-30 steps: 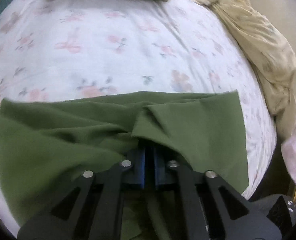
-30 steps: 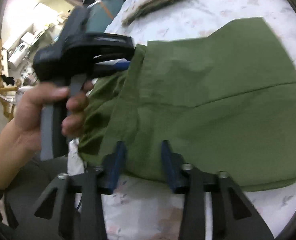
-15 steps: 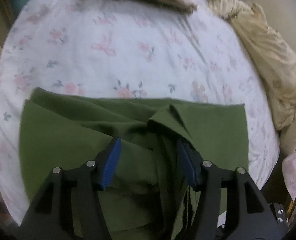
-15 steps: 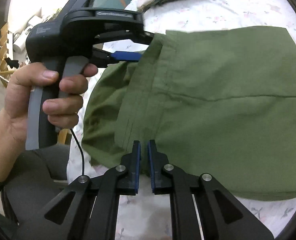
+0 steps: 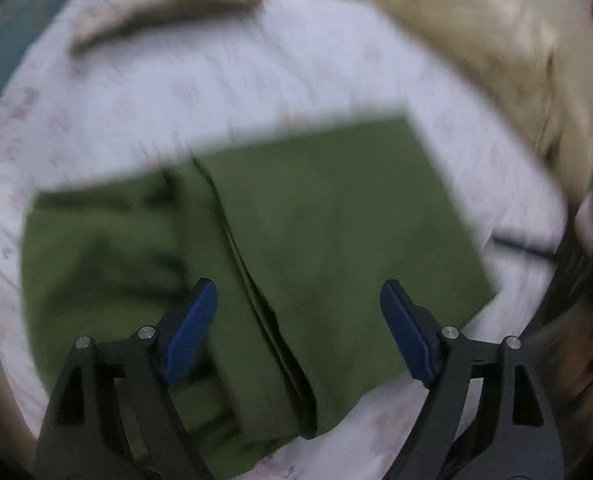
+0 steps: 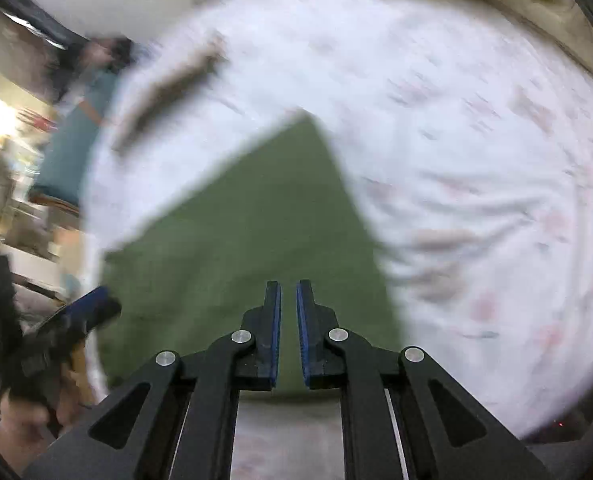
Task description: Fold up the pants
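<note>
- Your pants [image 5: 296, 220] lie on the sheet [image 5: 224, 88] as a squat green rectangle, several layers deep. The near edge sits close to the bed's near side.
- Your left gripper [image 5: 298, 328] stands wide, its jaws having just been opening. The cloth lies below the blue pads [image 5: 190, 330], untouched, so it holds nothing.
- Your right gripper [image 6: 288, 330] is nearly closed, a thin slit left between the pads. No cloth is pinched there; green shows beyond the tips only.
- By my reading, you are between folds: a fold has been let go, and both tools hang over the pile.
- A long seam or layered edge runs from the far side toward you, left of the pile's middle. Left of it the cloth bunches and shadows; right of it the panel looks flat and smooth.
- The next move probably calls for flattening that rumpled left part, or pinching an edge for another fold. You would need to open the right jaws first.
- The fabric looks matte, woven and fairly stiff, holding crisp corners. The sheet is pale, with faint pink flowers and soft wrinkles.
- A folded tan garment [image 5: 164, 12] lies at the far side, well apart, and a beige blanket [image 5: 496, 52] is heaped to the right.
- Both views are blurred, so finer detail is beyond telling.
</note>
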Motion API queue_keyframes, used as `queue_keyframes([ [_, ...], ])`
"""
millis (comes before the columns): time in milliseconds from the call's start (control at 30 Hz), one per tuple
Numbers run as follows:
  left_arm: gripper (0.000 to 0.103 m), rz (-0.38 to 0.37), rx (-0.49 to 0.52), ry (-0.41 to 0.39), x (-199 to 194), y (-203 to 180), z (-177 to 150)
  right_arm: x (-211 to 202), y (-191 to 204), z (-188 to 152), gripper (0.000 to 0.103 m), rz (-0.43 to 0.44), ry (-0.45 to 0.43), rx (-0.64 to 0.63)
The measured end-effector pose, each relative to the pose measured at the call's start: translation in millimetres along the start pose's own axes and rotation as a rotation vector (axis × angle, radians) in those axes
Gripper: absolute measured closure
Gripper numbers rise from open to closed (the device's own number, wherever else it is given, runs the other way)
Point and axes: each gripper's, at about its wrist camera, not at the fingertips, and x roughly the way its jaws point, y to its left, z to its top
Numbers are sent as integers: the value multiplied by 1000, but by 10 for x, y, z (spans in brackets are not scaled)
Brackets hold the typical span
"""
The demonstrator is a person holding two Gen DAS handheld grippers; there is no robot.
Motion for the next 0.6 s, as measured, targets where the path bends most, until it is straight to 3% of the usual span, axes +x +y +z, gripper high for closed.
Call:
queue_keyframes([
  [67, 24, 45, 37, 97, 271, -24, -117, 64, 9, 61, 92, -85, 73, -121],
  [133, 24, 78, 86, 74, 292, -46, -156, 148, 1, 88, 92, -73, 139, -136],
  [200, 24, 68, 74, 75, 285, -21, -154, 326, -8, 22, 93, -92, 247, -170],
  [333, 23, 44, 44, 93, 291, 8, -101, 722, -85, -130, 96, -305, 345, -251],
  [433, 23, 44, 44, 92, 276, 33, -112, 586, -64, -62, 96, -354, 301, -269],
  [600, 23, 34, 22, 89, 272, 67, -96, 165, -67, 54, 92, -190, 203, -170],
])
